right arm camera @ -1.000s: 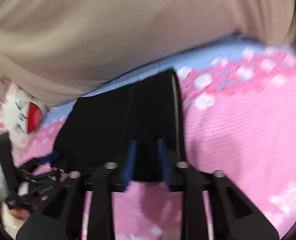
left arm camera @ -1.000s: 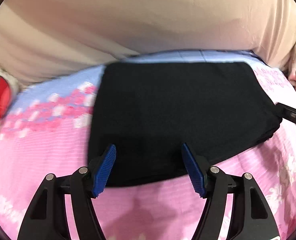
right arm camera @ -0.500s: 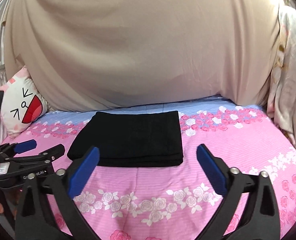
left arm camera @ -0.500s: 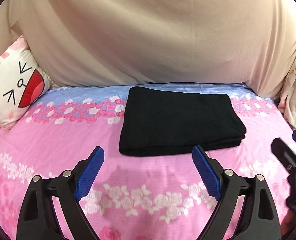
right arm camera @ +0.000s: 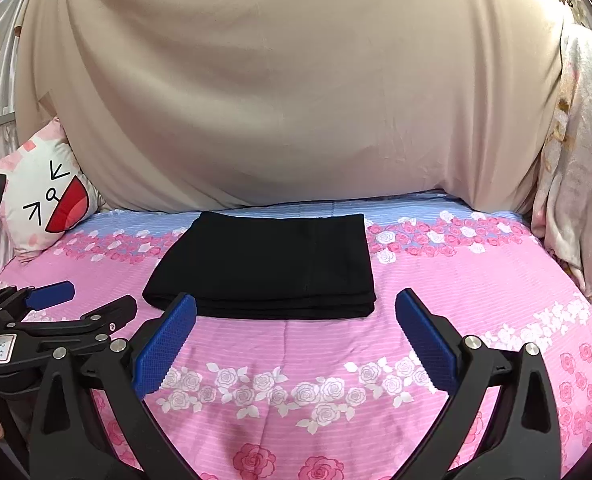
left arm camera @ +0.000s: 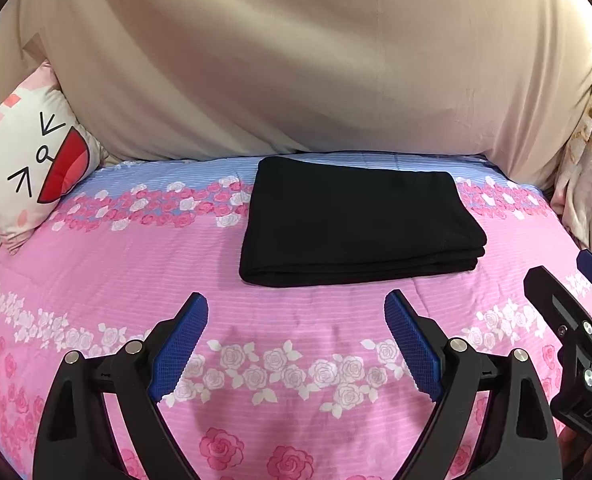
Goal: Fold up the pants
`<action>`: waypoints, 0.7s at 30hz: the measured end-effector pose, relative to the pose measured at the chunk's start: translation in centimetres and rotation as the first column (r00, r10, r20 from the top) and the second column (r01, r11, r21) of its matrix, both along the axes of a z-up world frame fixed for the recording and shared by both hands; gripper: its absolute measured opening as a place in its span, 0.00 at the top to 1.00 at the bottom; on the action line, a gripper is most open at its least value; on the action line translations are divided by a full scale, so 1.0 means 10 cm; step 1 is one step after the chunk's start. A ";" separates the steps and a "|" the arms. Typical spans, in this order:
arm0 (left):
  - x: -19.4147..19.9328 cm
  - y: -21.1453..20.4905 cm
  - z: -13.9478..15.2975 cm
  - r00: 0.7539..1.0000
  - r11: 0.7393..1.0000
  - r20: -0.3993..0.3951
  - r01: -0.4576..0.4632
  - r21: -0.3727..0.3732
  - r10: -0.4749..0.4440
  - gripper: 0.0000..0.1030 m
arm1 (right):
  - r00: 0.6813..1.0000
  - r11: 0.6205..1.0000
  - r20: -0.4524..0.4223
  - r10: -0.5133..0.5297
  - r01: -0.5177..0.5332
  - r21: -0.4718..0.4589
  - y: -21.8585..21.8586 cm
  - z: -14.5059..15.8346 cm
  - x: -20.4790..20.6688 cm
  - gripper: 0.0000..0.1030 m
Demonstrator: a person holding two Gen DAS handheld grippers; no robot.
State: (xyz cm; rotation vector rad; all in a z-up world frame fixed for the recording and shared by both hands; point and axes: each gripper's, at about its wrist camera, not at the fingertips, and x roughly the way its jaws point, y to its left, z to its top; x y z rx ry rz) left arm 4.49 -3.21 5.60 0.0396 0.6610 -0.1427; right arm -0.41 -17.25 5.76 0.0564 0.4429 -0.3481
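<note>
The black pants (left arm camera: 359,220) lie folded into a flat rectangle on the pink flowered bedspread (left arm camera: 256,360); they also show in the right wrist view (right arm camera: 272,264). My left gripper (left arm camera: 296,312) is open and empty, held back from the near edge of the pants. My right gripper (right arm camera: 296,312) is open and empty, just short of the pants' near edge. Each gripper shows in the other's view, the left one (right arm camera: 56,312) at left and the right one (left arm camera: 567,320) at right.
A beige sheet (left arm camera: 296,60) hangs behind the bed. A white cat-face pillow (left arm camera: 32,168) leans at the back left. A pale flowered blanket (right arm camera: 575,180) hangs at the right edge of the bed.
Both grippers have pulled back from the pants and opened wide. The right gripper was nearly shut at the fold edge one second ago; the pants now lie free.
</note>
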 end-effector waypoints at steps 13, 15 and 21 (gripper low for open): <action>0.00 -0.01 0.00 1.000 1.000 0.008 -0.001 0.025 0.000 0.15 | 1.000 1.000 -0.016 0.008 -0.008 0.015 0.01 -0.04 0.05 0.05; 0.00 -0.01 -0.01 1.000 1.000 0.005 -0.001 0.027 0.001 0.15 | 1.000 1.000 -0.015 0.007 -0.007 0.016 0.00 -0.04 0.04 0.05; 0.00 -0.02 -0.01 1.000 0.999 0.006 0.000 0.033 -0.001 0.15 | 1.000 1.000 -0.014 0.001 -0.001 0.016 0.00 -0.04 0.04 0.05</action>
